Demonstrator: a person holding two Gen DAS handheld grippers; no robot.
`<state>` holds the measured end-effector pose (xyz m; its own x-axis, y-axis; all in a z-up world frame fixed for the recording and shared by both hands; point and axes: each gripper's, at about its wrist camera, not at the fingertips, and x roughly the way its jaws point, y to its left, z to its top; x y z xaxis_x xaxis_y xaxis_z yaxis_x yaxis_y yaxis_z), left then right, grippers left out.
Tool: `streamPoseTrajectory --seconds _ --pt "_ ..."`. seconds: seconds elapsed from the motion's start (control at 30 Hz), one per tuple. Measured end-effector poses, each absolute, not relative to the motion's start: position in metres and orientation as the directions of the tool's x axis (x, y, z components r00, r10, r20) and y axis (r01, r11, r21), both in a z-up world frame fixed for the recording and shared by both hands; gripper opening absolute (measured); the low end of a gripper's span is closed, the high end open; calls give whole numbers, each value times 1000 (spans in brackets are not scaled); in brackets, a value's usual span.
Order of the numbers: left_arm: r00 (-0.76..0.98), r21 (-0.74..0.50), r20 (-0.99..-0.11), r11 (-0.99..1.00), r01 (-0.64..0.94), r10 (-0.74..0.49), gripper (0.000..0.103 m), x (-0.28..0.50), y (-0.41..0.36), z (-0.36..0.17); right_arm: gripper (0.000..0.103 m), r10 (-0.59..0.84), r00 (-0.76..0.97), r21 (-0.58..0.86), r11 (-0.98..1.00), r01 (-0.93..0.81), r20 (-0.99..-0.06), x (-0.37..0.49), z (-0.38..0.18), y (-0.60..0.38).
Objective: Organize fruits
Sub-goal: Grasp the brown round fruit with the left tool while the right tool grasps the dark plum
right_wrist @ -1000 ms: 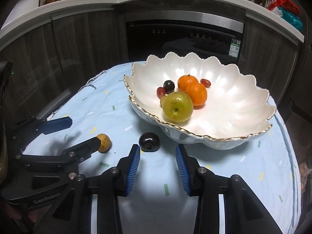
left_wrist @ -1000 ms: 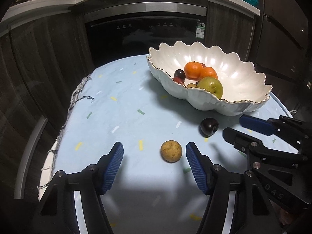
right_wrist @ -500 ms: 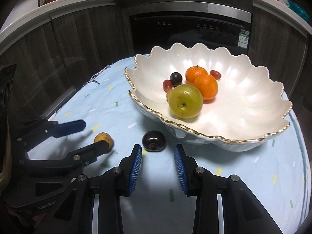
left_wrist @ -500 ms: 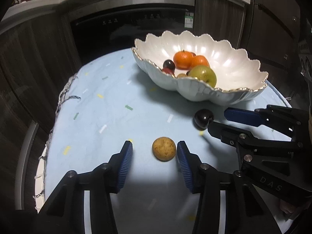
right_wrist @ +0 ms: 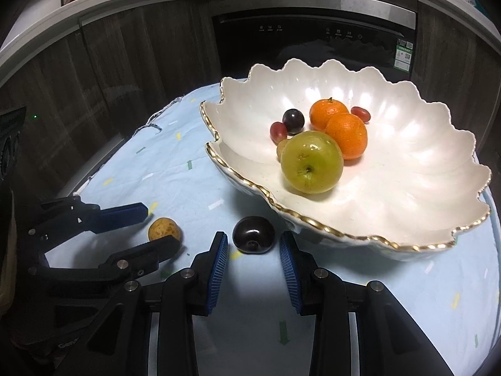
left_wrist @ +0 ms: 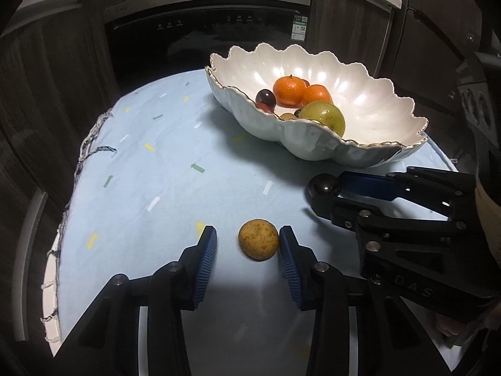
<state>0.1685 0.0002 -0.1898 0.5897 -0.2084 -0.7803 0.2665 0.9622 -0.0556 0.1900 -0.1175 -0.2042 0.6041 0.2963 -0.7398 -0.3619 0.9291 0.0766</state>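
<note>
A small tan round fruit (left_wrist: 258, 243) lies on the light blue cloth between the blue pads of my open left gripper (left_wrist: 248, 252), close against the right pad. It also shows in the right wrist view (right_wrist: 163, 229). A dark plum (right_wrist: 253, 234) lies by the bowl's front edge, between the tips of my open right gripper (right_wrist: 253, 255); it also shows in the left wrist view (left_wrist: 323, 185). The white scalloped bowl (right_wrist: 416, 219) holds a green apple (right_wrist: 311, 162), two oranges (right_wrist: 347, 135) and small dark and red fruits.
The round table's blue cloth (left_wrist: 175, 169) has a frayed left edge (left_wrist: 90, 144). A dark oven front (left_wrist: 203, 34) and dark cabinets stand behind the table. The two grippers lie close side by side, the right gripper (left_wrist: 325, 200) just right of the left one.
Both grippers have moved forward. The left jaws have narrowed around the tan fruit and the right jaws now flank the plum. Neither fruit has moved.
</note>
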Motion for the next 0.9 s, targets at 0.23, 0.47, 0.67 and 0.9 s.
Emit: streamPoseTrajectory --seconds 0.23,0.47,0.67,0.9 --pt "568 -83 -788 955 284 -237 31 172 -2 -194 33 302 577 92 927 -364 -759 198 -209 -114" --pt "567 -91 -787 954 285 -244 27 172 -2 -195 29 308 575 99 926 -365 -758 200 -210 -114" --pt "570 -96 -785 957 275 -243 27 172 0 -193 29 308 585 100 927 -361 -750 199 -207 -114" --pt "586 -87 -779 965 249 -221 27 170 5 -188 29 306 600 87 927 -365 -740 187 -198 -113"
